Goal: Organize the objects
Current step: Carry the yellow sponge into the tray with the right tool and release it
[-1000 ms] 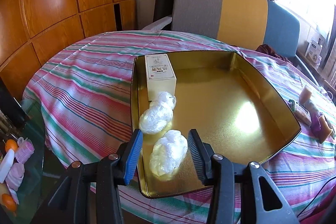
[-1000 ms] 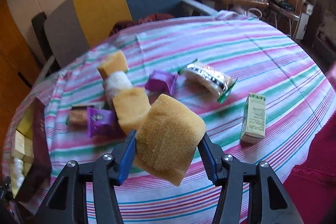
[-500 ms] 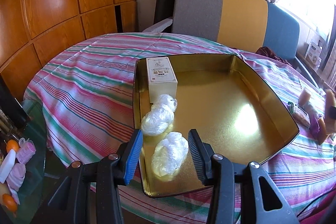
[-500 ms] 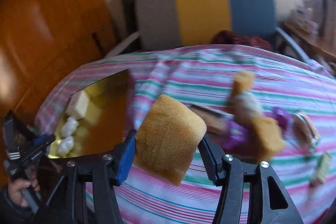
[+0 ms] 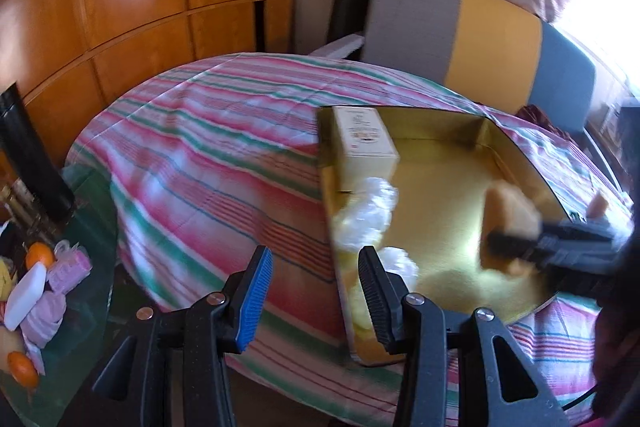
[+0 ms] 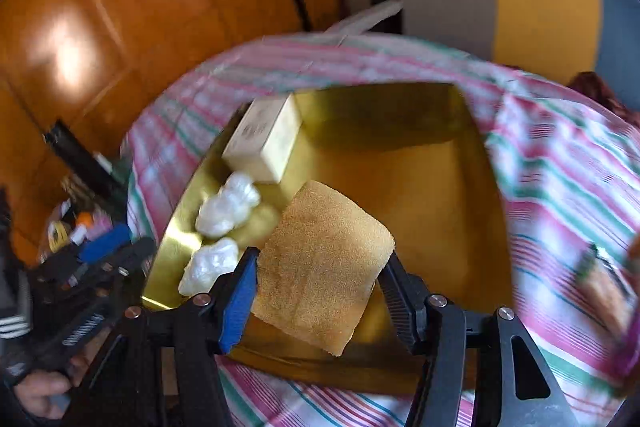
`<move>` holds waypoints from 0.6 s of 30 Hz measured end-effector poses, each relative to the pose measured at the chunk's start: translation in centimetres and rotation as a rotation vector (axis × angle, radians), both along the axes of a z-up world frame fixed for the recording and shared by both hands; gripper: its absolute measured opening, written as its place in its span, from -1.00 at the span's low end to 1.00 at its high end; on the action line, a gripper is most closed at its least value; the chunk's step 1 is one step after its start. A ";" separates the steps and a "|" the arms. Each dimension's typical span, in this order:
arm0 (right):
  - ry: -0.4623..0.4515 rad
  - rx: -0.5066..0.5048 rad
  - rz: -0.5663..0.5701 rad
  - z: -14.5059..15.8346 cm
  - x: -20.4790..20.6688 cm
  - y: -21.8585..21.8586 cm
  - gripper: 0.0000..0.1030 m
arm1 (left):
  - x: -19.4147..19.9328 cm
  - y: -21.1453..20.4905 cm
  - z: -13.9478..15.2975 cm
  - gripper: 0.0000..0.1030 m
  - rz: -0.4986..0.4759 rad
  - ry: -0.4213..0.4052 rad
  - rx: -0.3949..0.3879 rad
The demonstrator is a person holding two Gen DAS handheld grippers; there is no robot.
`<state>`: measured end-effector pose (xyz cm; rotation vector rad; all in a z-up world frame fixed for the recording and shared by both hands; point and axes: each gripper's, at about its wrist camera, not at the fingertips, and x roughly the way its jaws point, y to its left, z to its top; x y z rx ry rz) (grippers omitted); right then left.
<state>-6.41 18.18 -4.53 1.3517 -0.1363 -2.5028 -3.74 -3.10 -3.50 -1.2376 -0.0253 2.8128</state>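
Over the middle of the gold tray (image 6: 472,163), low in the right-wrist frame, the right tool (image 6: 316,271) is pinching a tan sponge (image 6: 320,267), angled steeply down, seemingly to drop it beside the cream box (image 6: 260,143) and two plastic-wrapped bundles (image 6: 224,211) grouped along the tray's left side. The left tool (image 5: 316,287) is hanging spread and empty at the tray's near-left edge above the striped surface (image 5: 208,163).

left gripper (image 5: 316,291): bottom centre of frame, jaws apart, nothing between | right gripper (image 6: 316,291): bottom centre, angled down, jaws clamping sponge (image 6: 320,267)
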 end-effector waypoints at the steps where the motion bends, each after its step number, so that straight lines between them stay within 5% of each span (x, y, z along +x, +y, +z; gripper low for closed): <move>1: -0.018 0.011 0.022 -0.7 -0.4 -0.9 0.17 | -0.1 -0.4 0.0 -0.12 0.013 -0.002 0.005; 9: -0.057 -0.001 0.169 -3.1 -0.9 -6.0 0.33 | -0.7 -2.3 -0.1 -0.12 0.076 -0.002 0.034; 13: -0.052 -0.051 0.163 -3.2 -0.2 -5.5 0.67 | -0.6 -1.9 -0.1 -0.12 0.063 0.002 0.029; 18: -0.025 -0.132 0.093 -1.8 0.7 -2.7 0.82 | -0.6 -1.5 -0.1 -0.12 0.046 0.002 0.025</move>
